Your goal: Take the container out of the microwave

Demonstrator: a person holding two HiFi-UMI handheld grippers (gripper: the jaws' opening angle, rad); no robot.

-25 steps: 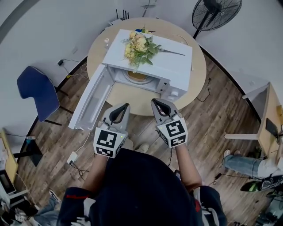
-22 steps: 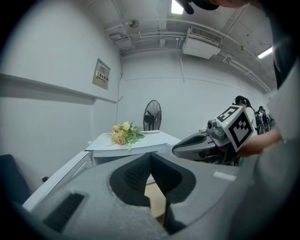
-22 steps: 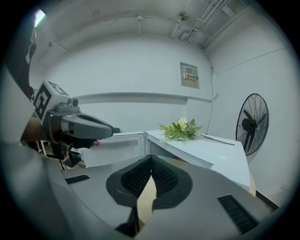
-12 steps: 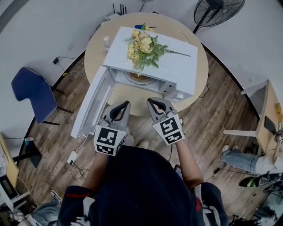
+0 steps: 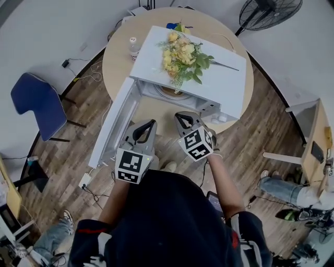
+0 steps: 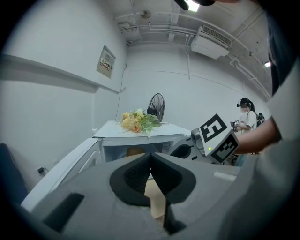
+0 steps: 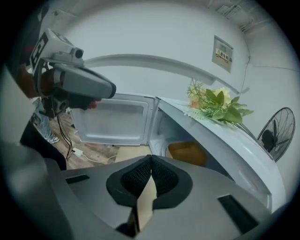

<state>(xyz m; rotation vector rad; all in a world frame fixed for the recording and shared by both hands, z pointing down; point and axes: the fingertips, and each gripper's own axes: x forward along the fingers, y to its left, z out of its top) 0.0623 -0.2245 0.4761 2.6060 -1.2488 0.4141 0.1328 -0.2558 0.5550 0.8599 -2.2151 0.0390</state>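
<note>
A white microwave (image 5: 209, 86) stands on a round wooden table (image 5: 117, 57) with its door (image 5: 112, 128) swung open to the left. An orange container (image 7: 187, 152) sits inside the cavity, its rim (image 5: 169, 94) just showing in the head view. Both grippers hover in front of the opening, apart from the microwave. My left gripper (image 5: 147, 124) is shut with nothing between its jaws. My right gripper (image 5: 181, 117) is shut and empty too, pointing down toward the table edge.
A bunch of yellow flowers (image 5: 182, 55) lies on top of the microwave. A small bottle (image 5: 133, 44) stands on the table at the back left. A blue chair (image 5: 31, 104) is at the left, a fan (image 5: 269, 13) at the back right.
Both grippers have moved forward and down toward the open microwave, the right one more and with a roll. Both jaws stayed shut.
</note>
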